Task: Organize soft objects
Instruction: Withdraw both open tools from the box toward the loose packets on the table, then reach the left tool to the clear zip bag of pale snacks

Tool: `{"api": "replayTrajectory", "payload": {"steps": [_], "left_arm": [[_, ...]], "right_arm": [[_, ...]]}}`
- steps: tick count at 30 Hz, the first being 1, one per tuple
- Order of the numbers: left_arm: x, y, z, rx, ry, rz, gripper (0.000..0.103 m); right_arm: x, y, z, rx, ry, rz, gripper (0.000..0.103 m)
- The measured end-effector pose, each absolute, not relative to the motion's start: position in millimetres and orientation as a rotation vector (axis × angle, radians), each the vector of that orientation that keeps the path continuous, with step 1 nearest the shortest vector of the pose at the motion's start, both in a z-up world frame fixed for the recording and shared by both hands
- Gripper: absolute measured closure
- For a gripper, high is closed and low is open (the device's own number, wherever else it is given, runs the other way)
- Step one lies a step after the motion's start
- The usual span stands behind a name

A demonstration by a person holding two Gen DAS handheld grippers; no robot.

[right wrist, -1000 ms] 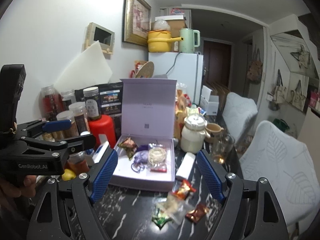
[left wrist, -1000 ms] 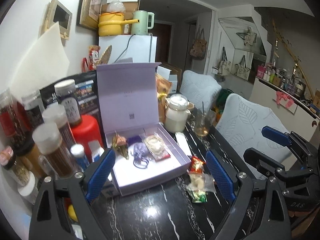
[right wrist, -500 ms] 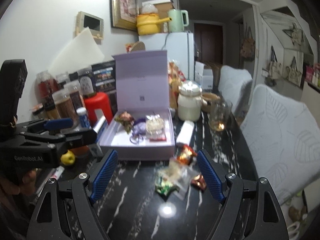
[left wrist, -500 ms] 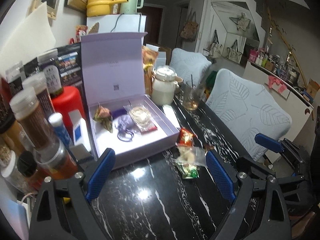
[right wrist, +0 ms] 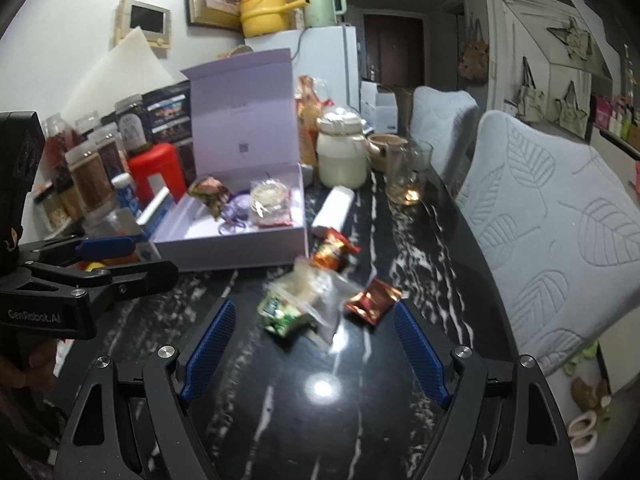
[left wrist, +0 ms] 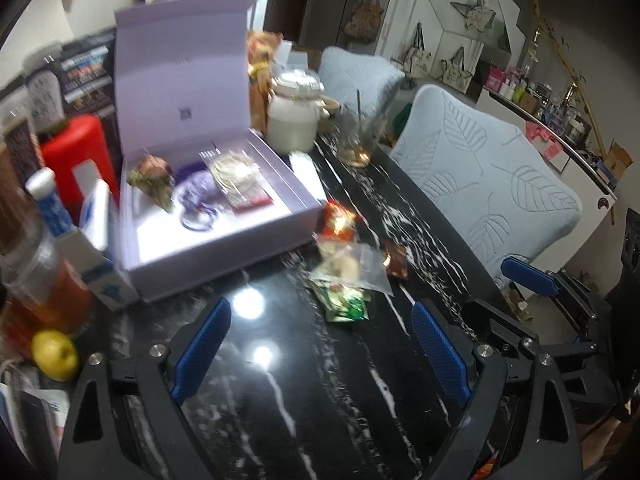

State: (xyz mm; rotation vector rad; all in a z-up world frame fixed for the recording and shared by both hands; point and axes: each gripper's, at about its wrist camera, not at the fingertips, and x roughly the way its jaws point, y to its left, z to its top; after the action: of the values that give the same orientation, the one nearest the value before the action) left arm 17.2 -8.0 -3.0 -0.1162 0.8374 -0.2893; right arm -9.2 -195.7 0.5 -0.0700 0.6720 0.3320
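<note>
hovering low over a black marble-patterned table (right wrist: 360,420), the right gripper (right wrist: 312,344) has its blue-padded jaws spread wide and empty, and the left gripper (left wrist: 320,344) is spread and empty too.

just beyond the right gripper's fingertips lies a loose cluster of soft packets: a green snack packet (right wrist: 280,316), a clear plastic bag (right wrist: 320,296) lying partly over it, a dark red foil packet (right wrist: 372,300) just beside the bag, and an orange-red packet (right wrist: 332,250) nearer the box. judging by their look, all are light, crinkly and easily crushed, and the foil is probably slippery. a gentle pinch across a flat sealed edge or corner would likely hold best, as squeezing the middle could burst or squash the contents.

behind them sits an open lilac gift box (right wrist: 232,248), lid upright. inside are a brownish wrapped bundle (right wrist: 210,194), purple hair ties (right wrist: 234,216) and a clear pouch holding something pale and round (right wrist: 270,200). a white oblong item (right wrist: 334,210) lies just beside the box, and further back stand a cream lidded jar (right wrist: 342,152) and a glass cup (right wrist: 408,178).

motion blur softens the packets, so their printing cannot be read. what the clear bag holds is hard to make out. jars at the left are cut off by the left gripper's body.
</note>
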Motion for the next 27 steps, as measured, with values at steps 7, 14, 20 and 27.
{"api": "replayTrajectory", "payload": {"steps": [7,14,20,27], "left_arm": [[35.2,-36.5,-16.6,-0.114,0.873,-0.327,0.01],[59.4,-65.1,-30.4,-0.079,0.929,-0.352,0.01],[81.7,-81.2,-46.5,-0.049,0.972,-0.345,0.01],[110.0,-90.1,-69.9,-0.038,1.036,-0.312,0.01]], "right_arm": [[2.3,-217.4,-15.2,-0.071,0.706,0.302,0.021],[15.8,-246.3,-29.3,-0.043,0.745,0.256,0.021],[31.0,-267.2,-40.2,-0.028,0.79,0.223,0.021],[47.8,-278.7,-50.4,-0.027,0.84,0.216,0.021]]}}
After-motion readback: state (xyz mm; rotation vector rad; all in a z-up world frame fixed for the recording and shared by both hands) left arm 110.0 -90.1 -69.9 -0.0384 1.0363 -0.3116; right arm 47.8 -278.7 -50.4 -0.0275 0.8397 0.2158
